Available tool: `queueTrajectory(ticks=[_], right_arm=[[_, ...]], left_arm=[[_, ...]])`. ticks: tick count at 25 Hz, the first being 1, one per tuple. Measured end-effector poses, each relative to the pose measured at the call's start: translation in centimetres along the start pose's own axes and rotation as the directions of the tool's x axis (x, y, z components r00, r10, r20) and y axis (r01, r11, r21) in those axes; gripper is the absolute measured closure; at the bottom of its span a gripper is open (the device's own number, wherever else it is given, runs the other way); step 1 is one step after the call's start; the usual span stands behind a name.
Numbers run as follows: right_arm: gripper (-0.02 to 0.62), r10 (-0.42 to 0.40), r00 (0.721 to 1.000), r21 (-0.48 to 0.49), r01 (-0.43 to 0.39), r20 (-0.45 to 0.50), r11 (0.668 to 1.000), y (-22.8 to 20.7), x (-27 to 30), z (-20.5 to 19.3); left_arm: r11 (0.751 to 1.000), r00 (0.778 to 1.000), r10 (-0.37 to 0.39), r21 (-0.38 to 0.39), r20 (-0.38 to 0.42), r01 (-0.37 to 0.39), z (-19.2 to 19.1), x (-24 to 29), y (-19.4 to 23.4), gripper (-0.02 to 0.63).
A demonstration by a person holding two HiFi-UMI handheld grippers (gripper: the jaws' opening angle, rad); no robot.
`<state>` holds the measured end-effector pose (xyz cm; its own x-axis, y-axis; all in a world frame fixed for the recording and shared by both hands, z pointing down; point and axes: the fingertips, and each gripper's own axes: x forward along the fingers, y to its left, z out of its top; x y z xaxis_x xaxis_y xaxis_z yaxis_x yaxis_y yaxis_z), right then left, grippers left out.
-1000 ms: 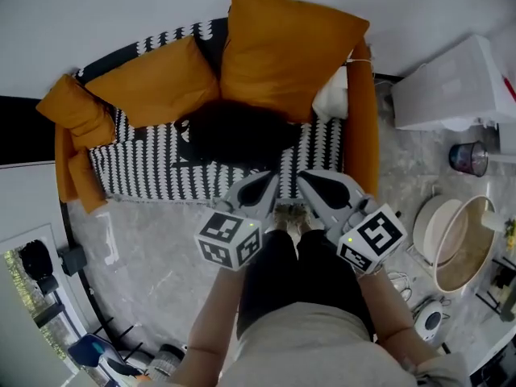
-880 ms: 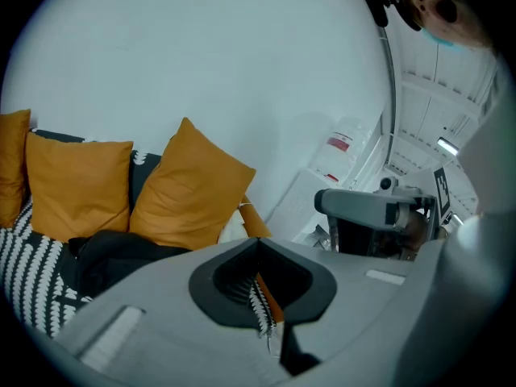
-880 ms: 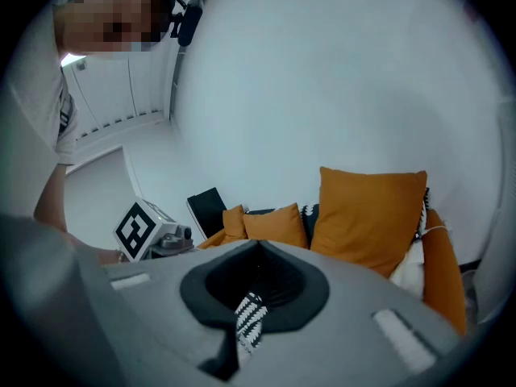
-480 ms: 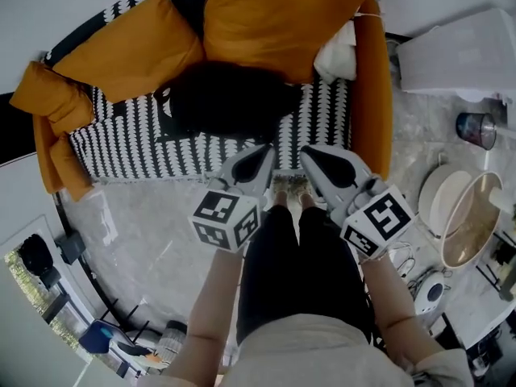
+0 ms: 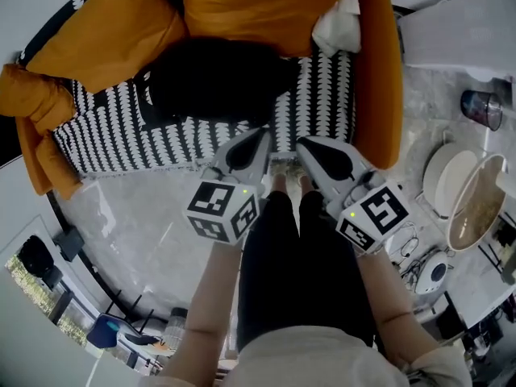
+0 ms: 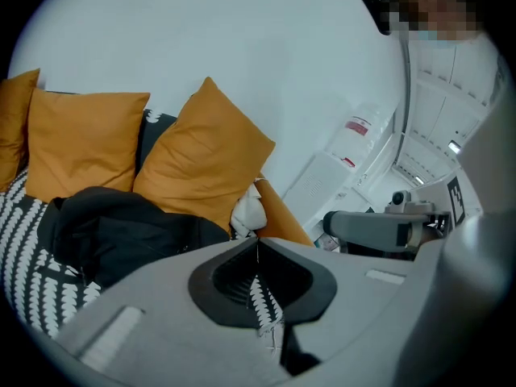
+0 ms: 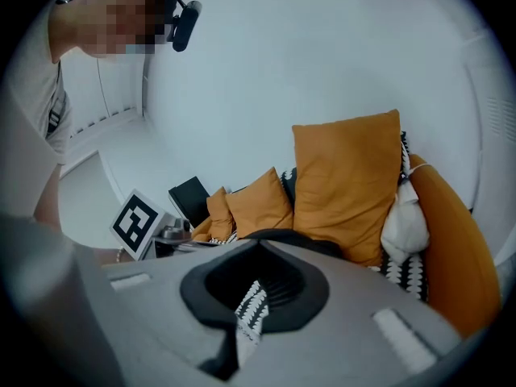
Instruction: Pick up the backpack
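A black backpack (image 5: 216, 81) lies slumped on the black-and-white patterned sofa seat (image 5: 105, 131), in front of the orange cushions (image 5: 254, 6). My left gripper (image 5: 260, 134) and right gripper (image 5: 304, 144) hover side by side over the sofa's front edge, just short of the backpack, both shut and empty. In the left gripper view the backpack (image 6: 121, 228) lies to the left beyond the left gripper (image 6: 258, 242). The right gripper view shows only a dark strip of backpack (image 7: 322, 247) above the right gripper (image 7: 260, 243).
The sofa's orange arm (image 5: 379, 71) rises at the right, with a white bundle (image 5: 337, 31) tucked beside it. A white box (image 5: 459, 31), a dark cup (image 5: 482, 107) and round bowls (image 5: 472, 208) stand on the marble floor at the right. The person's black-clad legs (image 5: 302, 272) are below the grippers.
The sofa and backpack have grown larger and slid up the head view. Both grippers have sunk together, staying shut and side by side at the seat's front edge.
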<state>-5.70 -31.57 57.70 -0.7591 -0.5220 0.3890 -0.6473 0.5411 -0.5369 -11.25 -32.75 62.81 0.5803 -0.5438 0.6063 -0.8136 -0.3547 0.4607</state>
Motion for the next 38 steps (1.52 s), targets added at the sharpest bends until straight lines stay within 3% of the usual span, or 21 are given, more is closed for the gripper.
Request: queueTrajectory(ticks=[5, 15, 18, 20, 24, 28, 38], right_arm=[[0.595, 0.024, 1.000, 0.048, -0.024, 0.002, 0.999, -0.2, 1.1, -1.3], [0.595, -0.002, 1.000, 0.033, 0.003, -0.022, 0.999, -1.7, 2.7, -1.4], [0.595, 0.006, 0.999, 0.045, -0.004, -0.041, 0.999, -1.5, 2.8, -1.5], [0.595, 0.016, 0.998, 0.055, -0.013, -0.058, 0.998, -1.7, 3.2, -2.1], [0.595, 0.015, 0.996, 0.060, -0.010, -0.083, 0.998, -2.7, 3.6, -3.1], [0.595, -0.005, 0.997, 0.084, 0.011, -0.079, 0.996, -4.2, 3.9, -3.4], [0.595, -0.043, 0.994, 0.112, 0.054, -0.101, 0.992, -6.2, 4.2, -3.8]], left_arm=[[1.000, 1.000, 0.008, -0.014, -0.022, -0.008, -1.8, 1.6, 1.1, 0.597], [0.999, 0.999, 0.014, -0.040, -0.030, -0.015, -2.0, 3.3, 2.4, 0.593], [1.000, 0.998, 0.010, -0.028, -0.068, -0.012, -2.4, 3.8, 2.7, 0.488], [1.000, 0.996, 0.022, -0.021, -0.083, -0.024, -2.6, 4.4, 3.4, 0.453], [0.996, 0.989, 0.090, 0.013, -0.121, -0.089, -3.2, 5.6, 5.2, 0.360], [0.991, 0.980, 0.135, -0.003, -0.146, -0.137, -3.5, 6.6, 7.2, 0.329], [0.993, 0.976, 0.111, 0.058, -0.190, -0.102, -2.6, 9.2, 8.4, 0.330]])
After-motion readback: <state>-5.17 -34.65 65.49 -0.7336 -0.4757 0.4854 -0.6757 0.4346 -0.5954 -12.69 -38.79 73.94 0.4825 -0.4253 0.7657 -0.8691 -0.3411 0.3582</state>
